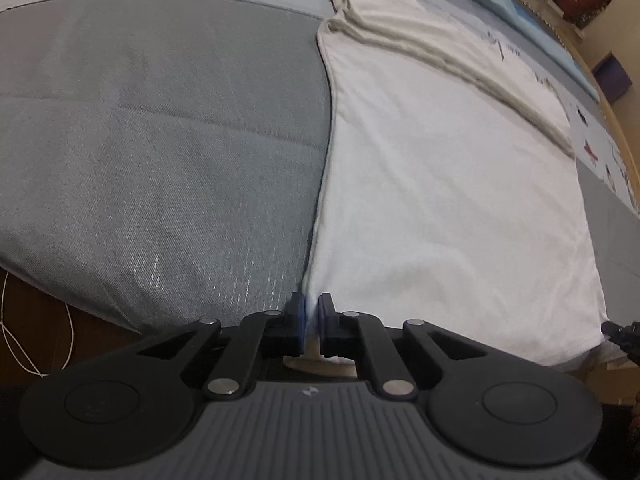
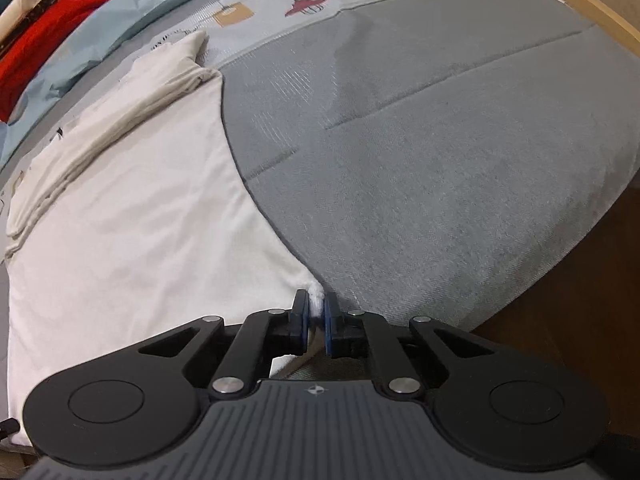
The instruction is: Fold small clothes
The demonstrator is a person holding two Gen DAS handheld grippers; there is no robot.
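We see the left gripper (image 1: 311,307) pinching the near left corner of the white garment (image 1: 440,200), and the right gripper (image 2: 318,307) pinching its near right corner. The garment lies flat on the grey mat (image 1: 160,140), its far part folded over, perhaps sleeves. Red cloth (image 2: 44,36) lies beyond.

Both the left gripper (image 1: 312,314) and right gripper (image 2: 318,314) point steeply down, fingers nearly together.

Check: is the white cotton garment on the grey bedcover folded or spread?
Partly folded: the white cotton garment lies flat, its far part folded over in layers.
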